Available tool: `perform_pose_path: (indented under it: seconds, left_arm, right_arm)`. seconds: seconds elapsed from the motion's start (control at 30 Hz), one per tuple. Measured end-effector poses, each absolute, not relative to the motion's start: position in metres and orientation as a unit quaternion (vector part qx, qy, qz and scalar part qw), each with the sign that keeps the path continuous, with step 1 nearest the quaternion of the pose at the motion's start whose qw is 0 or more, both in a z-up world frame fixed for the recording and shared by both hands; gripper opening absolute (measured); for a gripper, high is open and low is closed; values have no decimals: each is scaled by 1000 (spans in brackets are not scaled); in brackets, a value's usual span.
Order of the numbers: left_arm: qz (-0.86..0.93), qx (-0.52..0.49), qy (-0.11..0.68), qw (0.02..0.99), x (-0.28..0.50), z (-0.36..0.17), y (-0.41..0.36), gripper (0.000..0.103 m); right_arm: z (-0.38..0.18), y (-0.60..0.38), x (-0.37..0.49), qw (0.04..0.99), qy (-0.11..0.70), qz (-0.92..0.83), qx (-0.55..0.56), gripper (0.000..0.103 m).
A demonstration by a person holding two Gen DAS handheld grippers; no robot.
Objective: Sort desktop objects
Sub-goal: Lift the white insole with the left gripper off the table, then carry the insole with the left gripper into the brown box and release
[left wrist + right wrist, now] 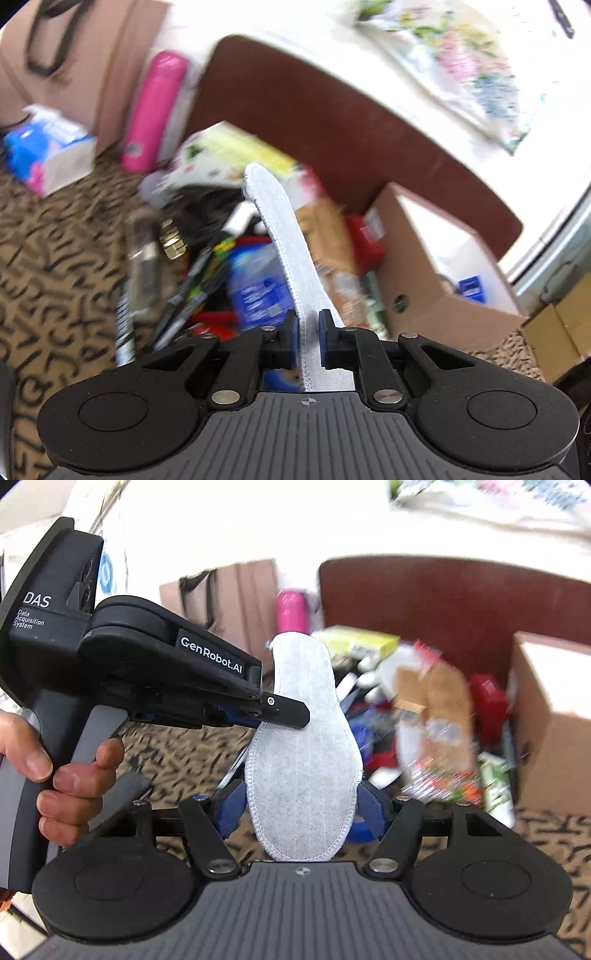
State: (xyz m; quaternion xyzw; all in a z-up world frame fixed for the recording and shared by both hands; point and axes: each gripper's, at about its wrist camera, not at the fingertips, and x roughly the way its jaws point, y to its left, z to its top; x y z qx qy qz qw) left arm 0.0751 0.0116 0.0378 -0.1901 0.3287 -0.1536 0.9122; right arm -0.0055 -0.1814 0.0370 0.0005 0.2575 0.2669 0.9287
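- Behind everything you have the dark red headboard (443, 602), with the open cardboard box (436, 288) at its foot on your right; I judge that box a likely bin, though nothing marks it so.
- Below lies the blurred pile of clutter (229, 258) on the patterned cloth (55, 258).
- Your insole (303, 753) hangs above that pile, held between both tools. It looks light, thin and floppy, so take it by the stitched edge near the heel.
- Your left gripper (308, 332) is clamped across the insole's thickness.
- Your right gripper (301, 808) stands wide with its blue pads at the heel's two edges; whether they press, I cannot tell.
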Motion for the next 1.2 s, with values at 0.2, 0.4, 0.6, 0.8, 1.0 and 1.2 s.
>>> perform_pose_path:
  seconds: [0.2, 0.4, 0.6, 0.8, 1.0, 1.2]
  left_arm:
    - [-217, -177, 309, 909, 106, 69, -49, 7]
    - [-268, -163, 304, 899, 141, 87, -112, 7]
    - [-304, -154, 313, 886, 179, 94, -164, 7]
    - [-318, -145, 328, 878, 223, 90, -203, 9]
    - [-313, -144, 358, 868, 267, 73, -220, 11]
    - [-304, -135, 378, 864, 291, 55, -225, 31]
  right_arm:
    - [62, -229, 6, 952, 222, 211, 16, 71]
    - [80, -281, 25, 968, 199, 151, 24, 71]
    - [84, -322, 52, 975, 192, 110, 37, 71]
    - [67, -355, 92, 975, 200, 81, 52, 71]
    - [47, -370, 128, 971, 221, 71, 56, 71]
    - [31, -373, 151, 966, 239, 70, 64, 72]
